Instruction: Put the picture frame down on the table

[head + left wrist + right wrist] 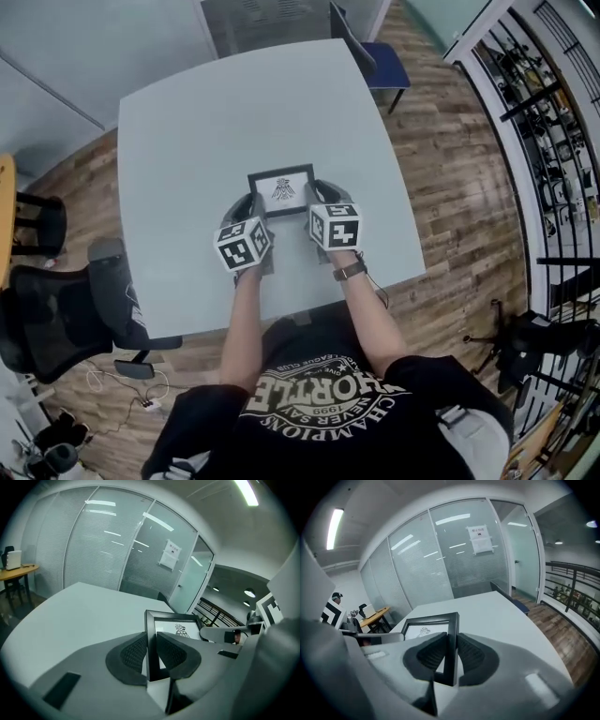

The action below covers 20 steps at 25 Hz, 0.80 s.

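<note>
A small black picture frame [281,190] with a white print and a dark emblem is held over the pale table [187,122], near its front middle. My left gripper [251,211] is shut on the frame's left edge [151,639]. My right gripper [317,199] is shut on the frame's right edge [452,644]. In both gripper views the black bar sits squeezed between the ribbed pads [132,653]. Whether the frame's underside touches the tabletop cannot be told.
A blue chair [380,66] stands at the table's far right corner. A black office chair [56,314] sits off the left side. A railing [553,141] runs along the right. A glass wall [454,555] lies beyond the table.
</note>
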{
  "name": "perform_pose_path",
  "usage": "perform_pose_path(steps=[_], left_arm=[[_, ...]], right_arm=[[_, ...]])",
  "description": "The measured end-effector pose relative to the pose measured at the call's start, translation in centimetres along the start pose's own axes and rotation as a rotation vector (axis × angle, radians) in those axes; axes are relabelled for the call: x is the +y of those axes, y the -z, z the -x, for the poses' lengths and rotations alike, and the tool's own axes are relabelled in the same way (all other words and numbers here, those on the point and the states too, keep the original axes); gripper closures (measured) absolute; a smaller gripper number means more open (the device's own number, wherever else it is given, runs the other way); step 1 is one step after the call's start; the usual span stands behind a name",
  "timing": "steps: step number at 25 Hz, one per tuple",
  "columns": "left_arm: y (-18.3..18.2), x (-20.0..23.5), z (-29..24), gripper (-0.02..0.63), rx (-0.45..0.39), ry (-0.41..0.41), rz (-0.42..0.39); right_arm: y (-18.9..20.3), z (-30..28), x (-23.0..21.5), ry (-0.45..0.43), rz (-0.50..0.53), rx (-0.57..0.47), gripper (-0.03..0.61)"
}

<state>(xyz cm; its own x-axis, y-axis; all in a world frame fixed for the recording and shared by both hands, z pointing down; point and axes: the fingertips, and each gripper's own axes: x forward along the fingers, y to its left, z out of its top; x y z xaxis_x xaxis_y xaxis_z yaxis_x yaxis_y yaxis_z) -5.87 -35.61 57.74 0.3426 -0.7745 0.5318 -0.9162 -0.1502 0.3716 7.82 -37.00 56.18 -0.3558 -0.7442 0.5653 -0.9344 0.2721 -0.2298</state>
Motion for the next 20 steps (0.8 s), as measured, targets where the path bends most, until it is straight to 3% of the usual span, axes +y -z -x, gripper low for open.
perform_pose_path(steps=[11,20], left_arm=[[5.9,3.4,-9.6,0.541,0.148,-0.066,0.066],[8.4,6.1,-14.6,0.541,0.231,-0.109,0.058]], right_arm=[[6.2,-10.3,-5.3,-0.021,0.005,0.177,0.509],[9.3,-15.7,-7.1,-0.017,0.004,0.267,0.509]])
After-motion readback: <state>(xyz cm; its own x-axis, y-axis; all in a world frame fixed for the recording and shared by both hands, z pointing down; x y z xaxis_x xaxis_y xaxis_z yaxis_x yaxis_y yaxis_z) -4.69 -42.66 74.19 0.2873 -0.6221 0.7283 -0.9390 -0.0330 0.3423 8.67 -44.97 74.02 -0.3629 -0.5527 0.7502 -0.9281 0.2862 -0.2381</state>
